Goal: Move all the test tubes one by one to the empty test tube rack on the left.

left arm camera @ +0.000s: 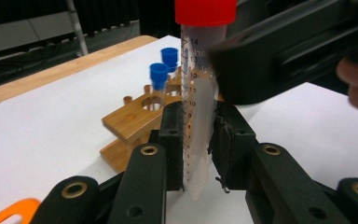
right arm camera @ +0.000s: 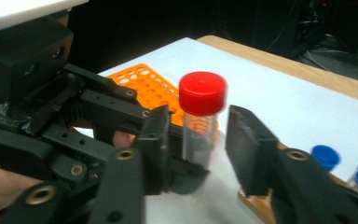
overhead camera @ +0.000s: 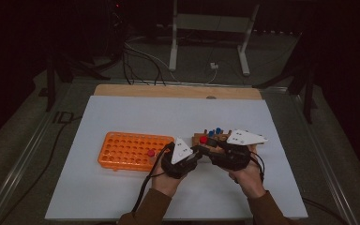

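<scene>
- The left gripper (left arm camera: 198, 154) is clamped on the lower part of a red-capped graduated tube (left arm camera: 199, 107); both pads press the clear wall just above its conical tip.
- The tube stands upright, long axis vertical, red cap (right arm camera: 203, 92) well above the left gripper's pads.
- The right gripper (right arm camera: 198, 154) brackets the same tube just below the cap. Its jaws stand partly apart: one pad sits close against the tube, the other is clear of it with a visible gap, so it grips nothing.
- Seen from above, the two grippers meet nose to nose, left gripper (overhead camera: 180, 157) and right gripper (overhead camera: 225, 152), with the tube between them.
- Beyond the left gripper's jaws lies the wooden rack (left arm camera: 137, 119) holding blue-capped tubes (left arm camera: 159, 74). The orange tube rack (overhead camera: 133, 150) lies on the left gripper's far side from the right one, so the left hand is the nearer to it.
- Judgement: the tube's weight rests on the left gripper alone, so it is free to carry it upright to a rack hole.
</scene>
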Motion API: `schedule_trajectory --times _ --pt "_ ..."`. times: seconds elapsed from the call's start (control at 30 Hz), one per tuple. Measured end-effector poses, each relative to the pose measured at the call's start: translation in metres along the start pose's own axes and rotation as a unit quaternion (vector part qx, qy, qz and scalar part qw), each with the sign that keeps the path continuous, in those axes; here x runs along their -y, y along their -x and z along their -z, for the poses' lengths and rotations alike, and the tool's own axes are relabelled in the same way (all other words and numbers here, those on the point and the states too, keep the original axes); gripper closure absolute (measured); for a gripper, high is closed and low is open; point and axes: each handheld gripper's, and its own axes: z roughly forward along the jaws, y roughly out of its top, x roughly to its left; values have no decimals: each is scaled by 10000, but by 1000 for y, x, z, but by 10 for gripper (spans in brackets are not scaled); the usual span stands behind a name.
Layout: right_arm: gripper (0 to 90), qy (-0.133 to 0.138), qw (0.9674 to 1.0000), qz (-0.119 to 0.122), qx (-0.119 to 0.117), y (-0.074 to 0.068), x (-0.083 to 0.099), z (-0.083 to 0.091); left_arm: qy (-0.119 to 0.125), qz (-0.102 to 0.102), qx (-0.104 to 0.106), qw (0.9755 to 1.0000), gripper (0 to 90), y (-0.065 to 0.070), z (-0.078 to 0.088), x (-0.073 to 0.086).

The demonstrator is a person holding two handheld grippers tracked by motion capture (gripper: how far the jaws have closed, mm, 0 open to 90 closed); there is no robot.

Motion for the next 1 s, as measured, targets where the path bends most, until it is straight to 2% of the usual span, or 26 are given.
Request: schedule_trajectory --times 0.13,0.27,0.37,0.5,0.67,0.83,1.0 --pt "458 112 9999 -85 31 5 -1 5 12 66 -10 10000 752 -5 5 1" --pt "366 32 9998 -93 193 10 -1 7 68 121 -1 9999 752 -9 12 3" --pt "302 -10 9993 -133 346 15 1 7 68 76 36 9999 752 -11 20 5" --pt "256 -58 9983 -236 530 23 6 7 37 -31 79 10000 752 -13 30 7" --pt "154 -44 9967 -384 709 33 11 10 114 68 165 9998 753 -20 45 10" --pt "50 -92 9948 -431 918 37 13 12 77 -44 187 9998 752 -26 61 14" --pt "6 -88 9940 -454 988 39 13 14 135 -32 168 9998 752 -35 78 19"
